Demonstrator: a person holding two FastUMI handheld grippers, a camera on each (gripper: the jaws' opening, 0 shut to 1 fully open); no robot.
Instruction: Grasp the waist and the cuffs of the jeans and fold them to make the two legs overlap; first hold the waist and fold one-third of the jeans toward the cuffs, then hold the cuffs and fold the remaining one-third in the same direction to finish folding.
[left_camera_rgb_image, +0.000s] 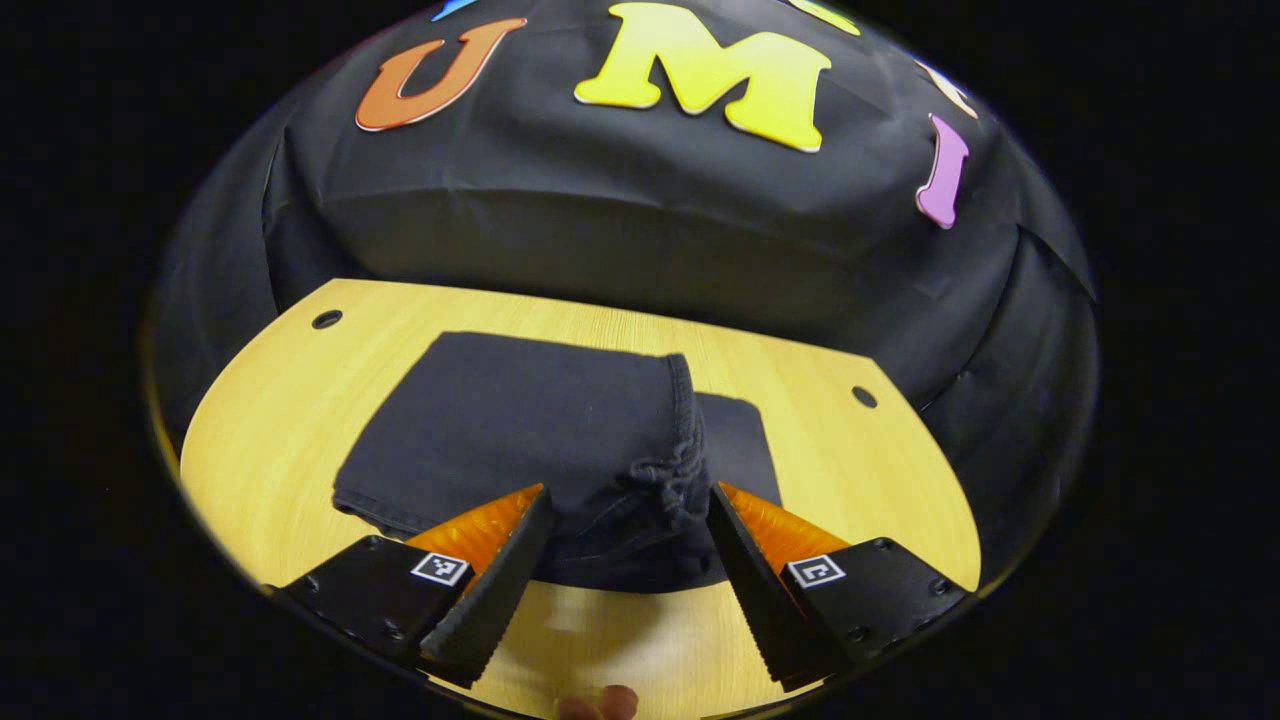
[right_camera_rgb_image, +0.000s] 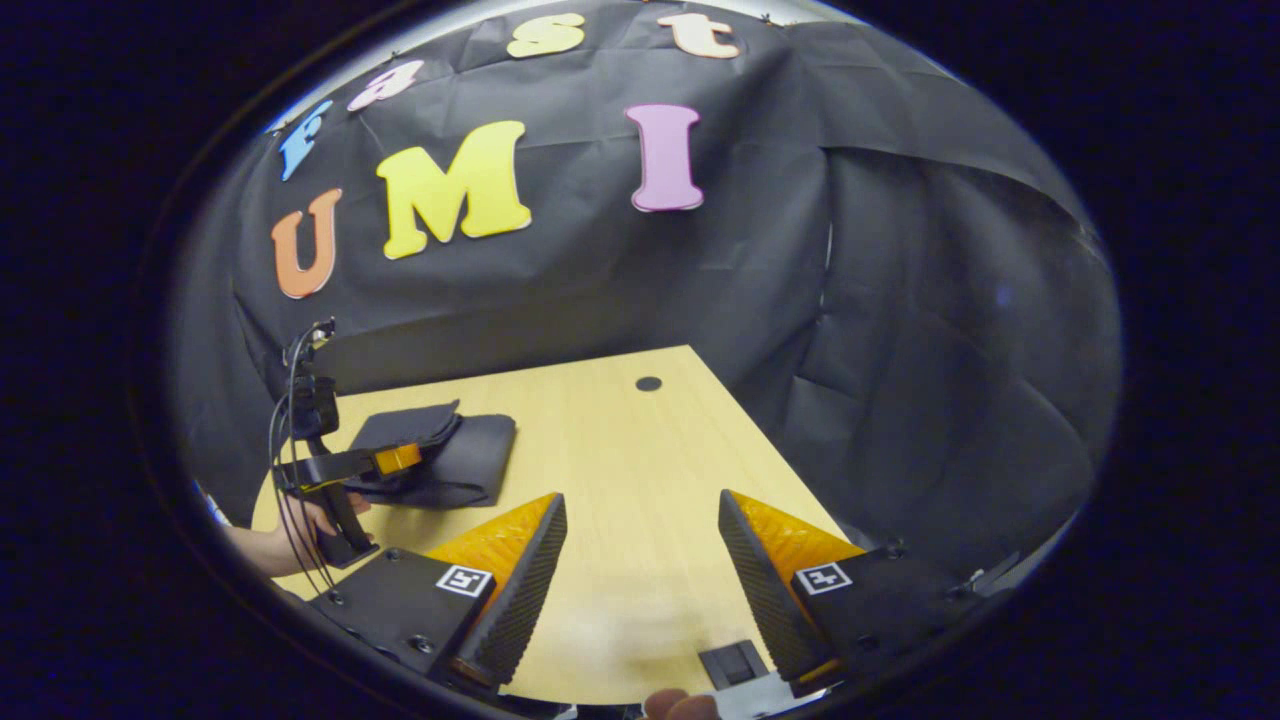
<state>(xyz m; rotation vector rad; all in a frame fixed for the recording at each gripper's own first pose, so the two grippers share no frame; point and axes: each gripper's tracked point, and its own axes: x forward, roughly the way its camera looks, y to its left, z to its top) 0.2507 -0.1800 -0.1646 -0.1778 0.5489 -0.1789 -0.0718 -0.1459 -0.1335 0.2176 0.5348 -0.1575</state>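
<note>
**Two grippers apart over folded jeans on the desk**

Two sets of jaws stand wide apart, neither clamped on anything. In the left gripper view, the left gripper (left_camera_rgb_image: 630, 510) hangs just above the near edge of the jeans (left_camera_rgb_image: 500, 430), which lie folded into a dark, roughly square bundle on the wooden desk (left_camera_rgb_image: 860, 470). The bundle sits at the centre of that view, reaching out toward 10 o'clock. A bunched, gathered edge of cloth rises between the two fingers at about 1 o'clock from the jaws' gap, and a lower layer of the jeans shows past it toward 2 o'clock. Whether either finger touches the cloth I cannot tell. Round holes (left_camera_rgb_image: 326, 319) pierce the desk at 10 and 2 o'clock.

In the right gripper view, the right gripper (right_camera_rgb_image: 640, 510) is held over bare desk, well apart from the jeans (right_camera_rgb_image: 470, 455), which lie at 9 o'clock. The left gripper (right_camera_rgb_image: 385, 462) shows there at the near edge of the jeans, with a hand (right_camera_rgb_image: 320, 520) gripping its handle and cables (right_camera_rgb_image: 285, 440) running along it.
</note>
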